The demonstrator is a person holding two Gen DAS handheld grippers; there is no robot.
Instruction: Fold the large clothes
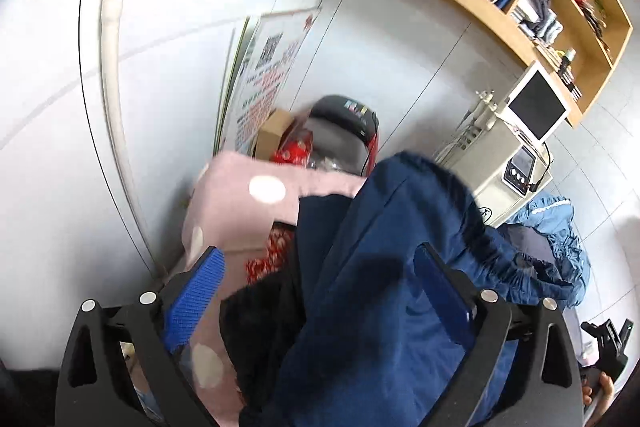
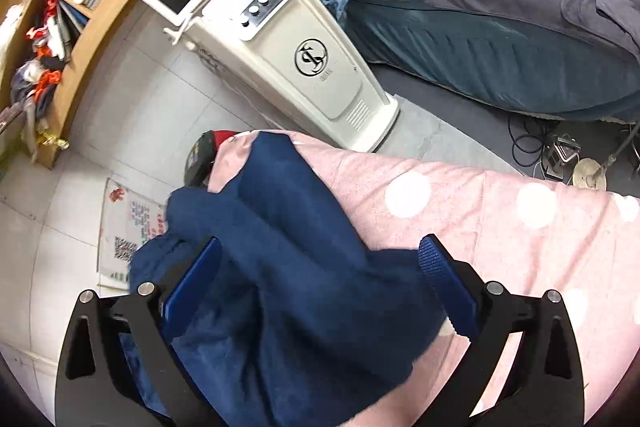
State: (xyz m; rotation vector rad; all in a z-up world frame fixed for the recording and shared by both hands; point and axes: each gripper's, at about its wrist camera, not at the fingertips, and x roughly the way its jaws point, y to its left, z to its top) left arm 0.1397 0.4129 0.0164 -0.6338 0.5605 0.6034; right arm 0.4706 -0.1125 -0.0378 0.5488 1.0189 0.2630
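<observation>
A: Where is the navy garment (image 2: 288,267) sitting right now?

B: It is lying bunched on the pink dotted cover (image 2: 500,227), toward that cover's far left corner, with some cloth spilling over the left edge. From the left wrist view the same cloth (image 1: 400,267) is piling up beside something black (image 1: 260,319).

A: And the grippers?

B: The right gripper (image 2: 320,283) is standing wide apart, a thick fold of the garment lying between its fingers (image 2: 448,291), but they are not pinching it. The left gripper (image 1: 320,291) is spread just as wide, cloth heaped between, nothing clamped.

A: So how should this step go?

B: I am judging that each one is looking for a hem. Going for a single layer at an edge, not the whole heap, should be letting the garment spread flat instead of dragging toward the white machine (image 2: 304,67) beyond the cover's far edge.
</observation>
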